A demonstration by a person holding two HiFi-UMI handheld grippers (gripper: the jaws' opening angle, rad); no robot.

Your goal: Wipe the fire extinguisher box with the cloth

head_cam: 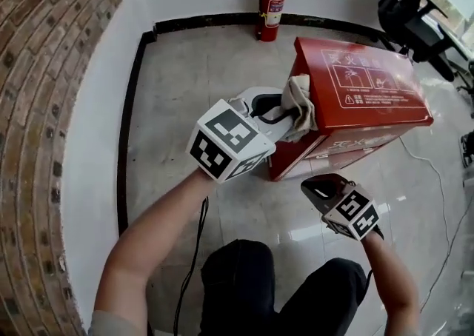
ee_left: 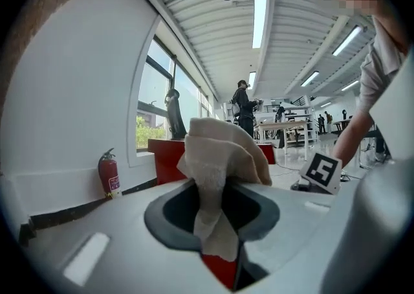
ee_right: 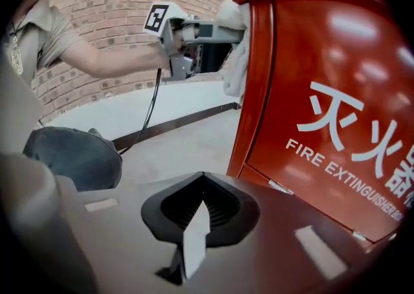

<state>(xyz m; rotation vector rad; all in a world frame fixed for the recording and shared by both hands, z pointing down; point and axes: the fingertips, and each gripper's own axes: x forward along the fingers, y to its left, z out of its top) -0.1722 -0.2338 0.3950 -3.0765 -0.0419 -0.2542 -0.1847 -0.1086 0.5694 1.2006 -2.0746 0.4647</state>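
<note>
The red fire extinguisher box (head_cam: 370, 86) lies on the floor with its printed face up. A beige cloth (head_cam: 298, 103) is pressed against the box's left end, and my left gripper (head_cam: 285, 110) is shut on it. In the left gripper view the cloth (ee_left: 217, 157) bunches out of the jaws, with the red box (ee_left: 165, 160) behind it. My right gripper (head_cam: 317, 183) hovers just in front of the box, shut with nothing in it. In the right gripper view (ee_right: 194, 234) the box's lettered face (ee_right: 323, 105) fills the right side, with the left gripper (ee_right: 194, 32) and the cloth (ee_right: 236, 59) at the box's top corner.
A red fire extinguisher (head_cam: 272, 3) stands by the far wall. An office chair (head_cam: 415, 9) is at the back right. A thin cable (head_cam: 437, 201) trails on the floor right of the box. A curved brick wall (head_cam: 44, 105) is on the left. People (ee_left: 244, 108) stand far off.
</note>
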